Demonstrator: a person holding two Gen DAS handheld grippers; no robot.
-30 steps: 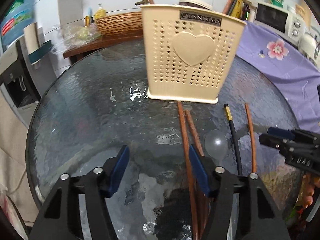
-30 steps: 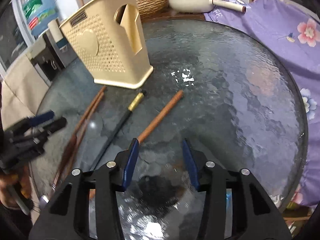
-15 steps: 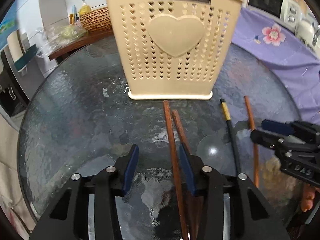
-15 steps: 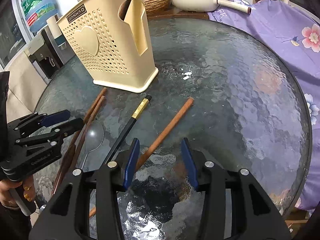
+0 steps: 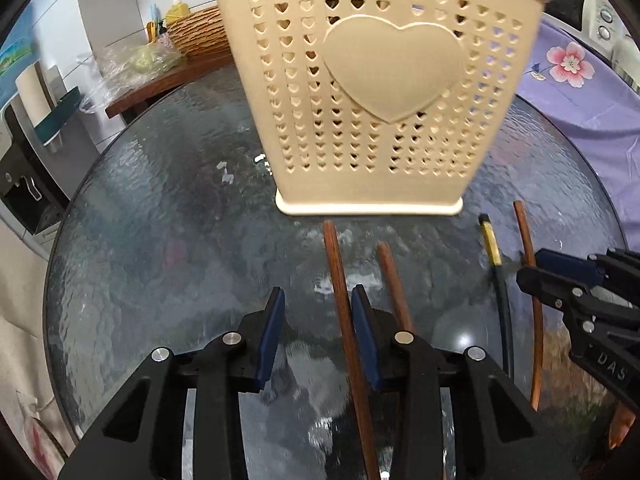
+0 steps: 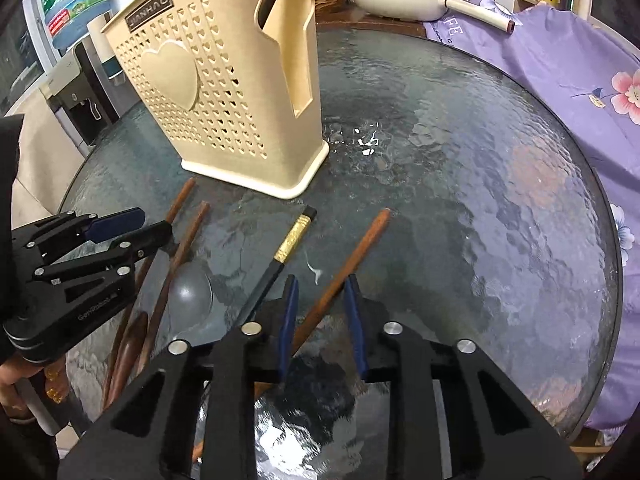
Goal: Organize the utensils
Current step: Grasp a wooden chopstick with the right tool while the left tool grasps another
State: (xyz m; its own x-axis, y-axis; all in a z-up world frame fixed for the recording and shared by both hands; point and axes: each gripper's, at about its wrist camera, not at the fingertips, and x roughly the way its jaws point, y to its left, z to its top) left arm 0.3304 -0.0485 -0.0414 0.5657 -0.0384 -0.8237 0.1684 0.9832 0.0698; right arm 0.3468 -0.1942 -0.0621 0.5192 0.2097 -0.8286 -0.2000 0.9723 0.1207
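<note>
Chopstick (image 6: 340, 280) between right tool (image 6: 322, 312) blue pads, tool partly open.

The left wrist camera sits low behind the left gripper (image 5: 318, 304) and looks straight at the front of the holder (image 5: 376, 92), very close. The right wrist camera sits behind the right gripper (image 6: 322, 292), a bit farther back, and sees the holder (image 6: 224, 92) from its corner. Both views share the round glass bench (image 5: 160, 240), the holder and the chopsticks (image 6: 344, 264).

black gripper (image 5: 318, 322), blue pads (image 5: 272, 332)
</note>
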